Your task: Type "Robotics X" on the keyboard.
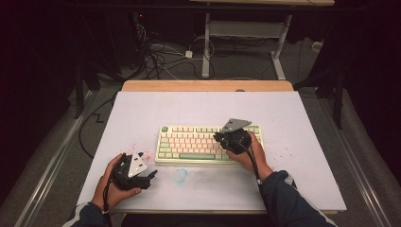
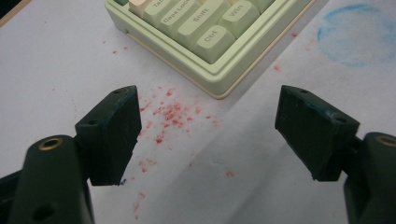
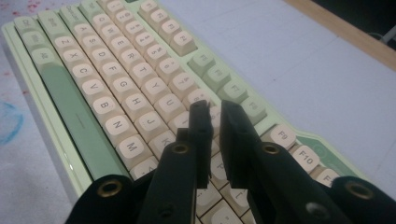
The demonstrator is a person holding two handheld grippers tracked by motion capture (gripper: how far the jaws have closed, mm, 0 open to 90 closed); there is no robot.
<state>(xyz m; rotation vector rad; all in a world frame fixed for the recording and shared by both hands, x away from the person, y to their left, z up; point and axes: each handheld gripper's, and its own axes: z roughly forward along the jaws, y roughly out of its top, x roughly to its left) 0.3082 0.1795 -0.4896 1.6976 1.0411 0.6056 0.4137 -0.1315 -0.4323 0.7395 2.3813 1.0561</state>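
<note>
Your right gripper (image 3: 214, 109) was over the right half of the keyboard (image 1: 189, 142), jaws pinched almost together with a thin gap and nothing held between them. In the right gripper view the tips sat just above the peach keys around the I/O/K area; I couldn't tell whether they touched a cap yet. Looked like you were using the near-closed tips as a single poker to press a key.

Your left gripper (image 2: 205, 135) was parked off the near left corner of the keyboard, jaws spread wide, empty, resting over the white table cover (image 1: 293, 113) near the red specks (image 2: 170, 114).

The keyboard lay mid-table, long edge facing you, roughly square to the table edge.

Tips for the press, my read only:
- Should have come down straight on one cap's centre, not the seam between two.
- Tips were tilted along the row; a steeper angle would have lowered the risk of clipping a neighbour key.
- Light push, the board can slide on that cover.
- Left jaws were close enough to brace the corner if it shifted.
</note>
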